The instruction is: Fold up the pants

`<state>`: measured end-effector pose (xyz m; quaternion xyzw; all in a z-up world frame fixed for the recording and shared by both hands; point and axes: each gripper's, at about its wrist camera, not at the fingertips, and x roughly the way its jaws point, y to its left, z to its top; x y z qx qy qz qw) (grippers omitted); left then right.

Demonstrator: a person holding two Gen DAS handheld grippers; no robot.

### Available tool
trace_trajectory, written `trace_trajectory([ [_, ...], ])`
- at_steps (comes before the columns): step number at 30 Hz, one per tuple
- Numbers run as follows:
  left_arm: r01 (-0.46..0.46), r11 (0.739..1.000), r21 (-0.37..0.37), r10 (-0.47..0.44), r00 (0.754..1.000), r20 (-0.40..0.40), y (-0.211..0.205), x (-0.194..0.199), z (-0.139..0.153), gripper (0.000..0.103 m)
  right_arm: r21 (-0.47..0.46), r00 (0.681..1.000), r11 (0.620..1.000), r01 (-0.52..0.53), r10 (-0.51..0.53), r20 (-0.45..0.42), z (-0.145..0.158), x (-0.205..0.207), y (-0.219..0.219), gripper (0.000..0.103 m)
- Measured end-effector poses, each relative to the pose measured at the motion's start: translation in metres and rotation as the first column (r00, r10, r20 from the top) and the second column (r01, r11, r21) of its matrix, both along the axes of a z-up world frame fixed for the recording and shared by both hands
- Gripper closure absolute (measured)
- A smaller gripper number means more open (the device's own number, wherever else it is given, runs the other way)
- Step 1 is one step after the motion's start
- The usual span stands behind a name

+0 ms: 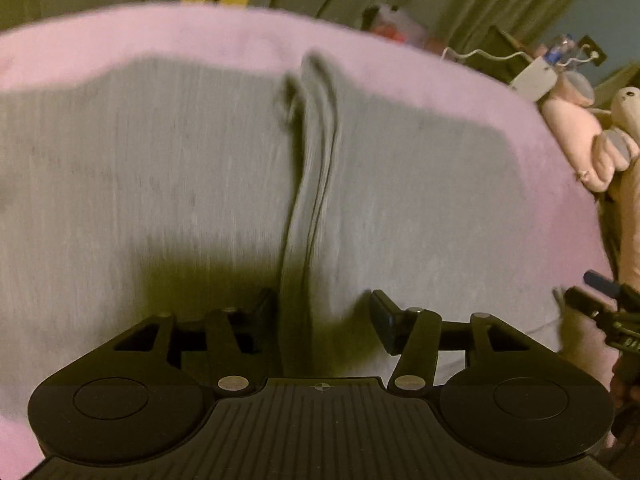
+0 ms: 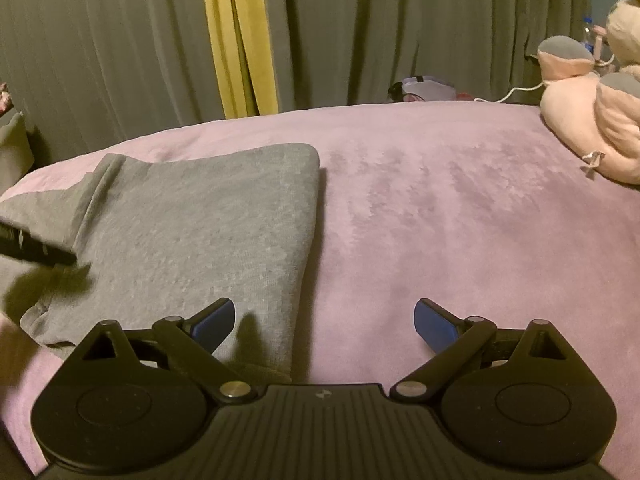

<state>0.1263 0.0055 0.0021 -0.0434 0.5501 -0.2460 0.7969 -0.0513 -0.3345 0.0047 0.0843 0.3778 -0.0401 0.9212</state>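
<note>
On the pink bed [image 2: 440, 208], left side, grey pants [image 2: 200, 232] lie folded flat, long axis running near to far. Left gripper [image 1: 324, 312] fingers open, straddling a raised lengthwise crease. Right gripper [image 2: 324, 320] fingers wide open, holding nothing, over the pants' right edge.

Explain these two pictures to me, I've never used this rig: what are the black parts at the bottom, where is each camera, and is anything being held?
Each picture comes from a camera on a handheld gripper, looking along its two fingers. The black parts are the grippers themselves. The left gripper is open, its fingers straddling a raised crease in the grey pants; it is not closed on it. The right gripper is open at the pants' right edge, holding nothing. The pants lie on a pink blanket, a plush toy far right.
</note>
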Motion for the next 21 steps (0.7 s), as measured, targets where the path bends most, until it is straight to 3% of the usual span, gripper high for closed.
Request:
trace_trajectory([
  [2, -0.033, 0.999, -0.033, 0.033, 0.999, 0.0, 0.001, -0.006, -0.006, 0.053, -0.006, 1.0, 1.0, -0.004, 0.004, 0.004, 0.001, -0.001, 0.002, 0.006],
  [3, -0.038, 0.999, -0.027, 0.038, 0.999, 0.016, 0.001, -0.007, -0.006, 0.076, -0.008, 1.0, 1.0, -0.003, 0.003, 0.006, 0.001, -0.001, 0.002, 0.006],
  [4, -0.037, 0.999, -0.022, 0.037, 0.999, 0.021, 0.0, -0.008, -0.006, 0.086, -0.009, 1.0, 1.0, -0.002, 0.002, 0.007, 0.001, -0.001, 0.002, 0.006],
  [7, -0.063, 0.996, -0.057, 0.066, 0.996, 0.054, 0.005, -0.013, 0.007, 0.087, -0.003, 1.0, 1.0, 0.0, 0.0, 0.006, 0.001, -0.001, 0.002, 0.006],
  [11, -0.072, 0.996, -0.043, 0.079, 0.978, 0.194, 0.011, -0.03, 0.03, 0.087, -0.005, 1.0, 1.0, -0.004, 0.004, 0.002, 0.0, -0.001, 0.002, 0.006],
  [12, -0.072, 0.997, -0.026, 0.076, 0.975, 0.207, 0.012, -0.032, 0.029, 0.086, -0.004, 1.0, 1.0, -0.004, 0.004, 0.0, 0.0, 0.0, 0.003, 0.006],
  [14, -0.086, 0.996, 0.009, 0.083, 0.984, 0.156, 0.014, -0.031, 0.013, 0.085, 0.0, 1.0, 1.0, -0.006, 0.006, -0.002, 0.0, 0.0, 0.003, 0.005],
  [16, -0.087, 0.995, 0.039, 0.083, 0.992, 0.095, 0.011, -0.029, -0.004, 0.083, -0.003, 1.0, 1.0, -0.012, 0.012, -0.005, 0.001, 0.001, 0.004, 0.005],
  [18, -0.093, 0.993, 0.067, 0.084, 0.988, 0.129, 0.008, -0.031, 0.001, 0.068, -0.012, 1.0, 1.0, -0.023, 0.023, 0.002, 0.002, 0.0, 0.006, 0.005],
  [21, -0.147, 0.986, 0.077, 0.125, 0.964, 0.235, 0.005, -0.03, 0.023, 0.063, -0.017, 1.0, 1.0, -0.016, 0.016, 0.004, 0.002, -0.001, 0.005, 0.005],
])
